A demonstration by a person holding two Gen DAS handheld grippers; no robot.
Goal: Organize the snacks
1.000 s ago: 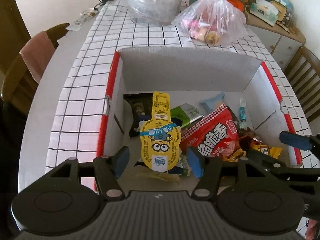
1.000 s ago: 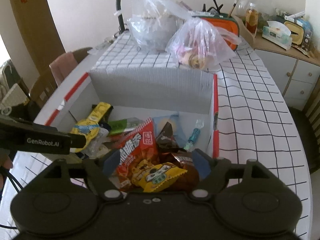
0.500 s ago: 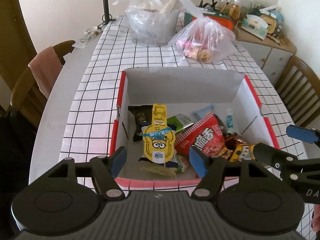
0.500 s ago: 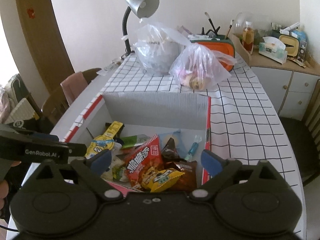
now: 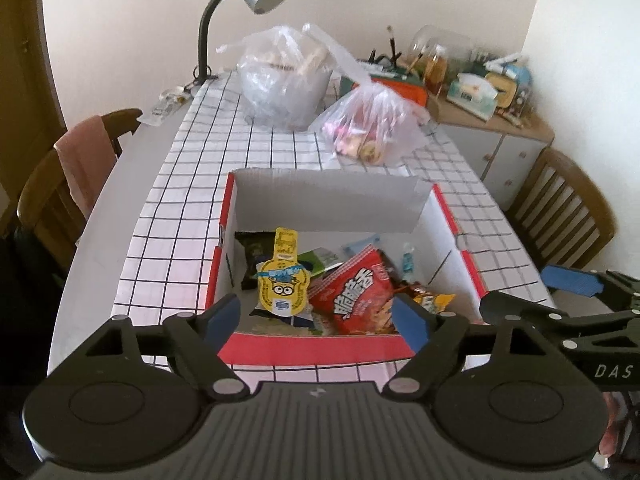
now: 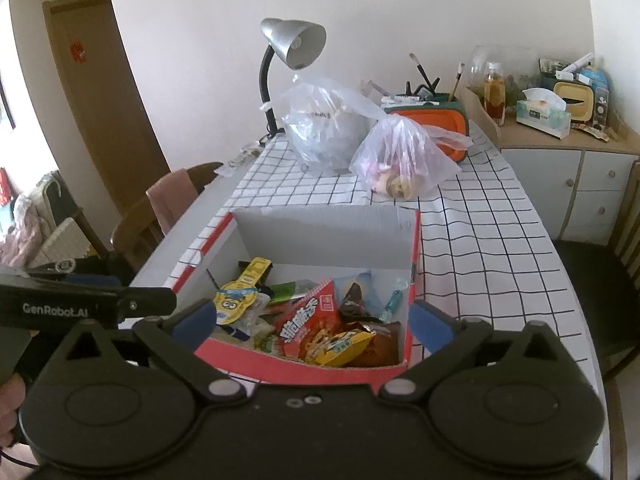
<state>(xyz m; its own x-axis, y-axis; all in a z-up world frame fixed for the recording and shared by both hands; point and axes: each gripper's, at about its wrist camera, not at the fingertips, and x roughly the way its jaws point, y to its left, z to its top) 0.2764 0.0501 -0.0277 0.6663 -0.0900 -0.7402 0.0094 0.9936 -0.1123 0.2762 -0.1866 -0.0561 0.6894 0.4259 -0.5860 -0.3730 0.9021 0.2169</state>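
Snacks sit heaped in the box (image 5: 316,350), a red-rimmed carton open at the top, on the near part of the gridded worktop (image 5: 180,216). Inside: yellow cartoon pack (image 5: 283,286) at left, leaning up; red bag (image 5: 358,294) in the middle; dark green packet (image 5: 253,246) at far left; yellow-orange pack (image 6: 340,342) and brown pack (image 6: 378,344) at near right; small blue-green tube (image 6: 391,302) against the right wall.

Left claw (image 5: 320,316): jaws opening, nothing between them, pads clear of the box's near rim. Right claw (image 6: 314,318): jaws opening, spread wide, empty; it hangs above the near edge of the box. Neither touches a snack.

Judgement: loading of the box looks largely done. No loose snacks show on the worktop around the box. Contents lie jumbled, overlapping, not sorted or stood in rows, so tidying inside the box may remain.

Still outside: two plastic bags at the far end, a large clear bag (image 6: 328,136) by the lamp (image 6: 294,42) and a smaller bag (image 6: 402,160) to its right holding what look like wrapped items. Whether these count as snacks to be boxed, cannot tell.
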